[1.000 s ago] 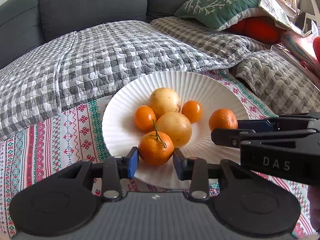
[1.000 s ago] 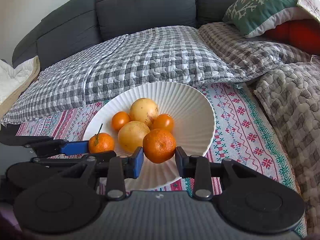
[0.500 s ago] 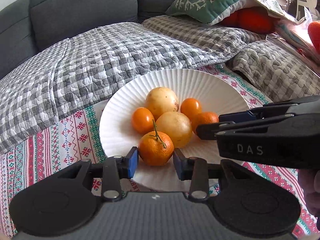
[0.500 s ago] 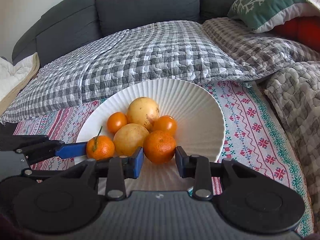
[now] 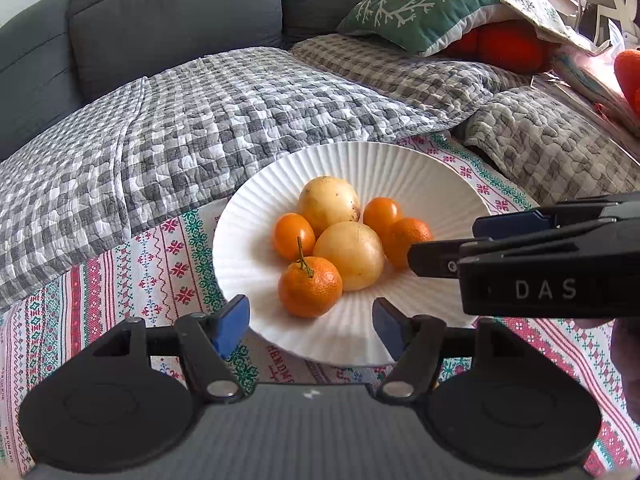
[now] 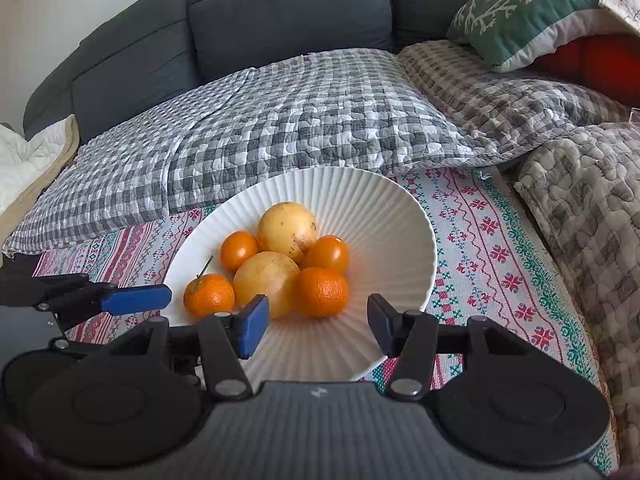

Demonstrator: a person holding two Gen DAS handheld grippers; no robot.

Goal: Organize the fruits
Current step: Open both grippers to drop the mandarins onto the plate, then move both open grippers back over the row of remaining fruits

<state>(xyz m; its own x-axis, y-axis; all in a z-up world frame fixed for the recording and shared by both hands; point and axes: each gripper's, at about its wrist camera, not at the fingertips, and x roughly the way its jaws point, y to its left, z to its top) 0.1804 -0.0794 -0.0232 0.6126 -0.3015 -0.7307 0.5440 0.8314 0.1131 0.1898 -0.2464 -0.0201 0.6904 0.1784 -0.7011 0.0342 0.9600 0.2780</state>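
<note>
Now both sets of jaws have just been opening: the left gripper stands apart from the stemmed mandarin, the right gripper apart from the stemless mandarin, and both dimpled fruits rest loose in the ribbed white plate beside two smooth yellow rounds and two glossy orange ones. Only the left wrist view catches the orange-red thing far right; only the right shows the white cloth on the dark sofa.
</note>
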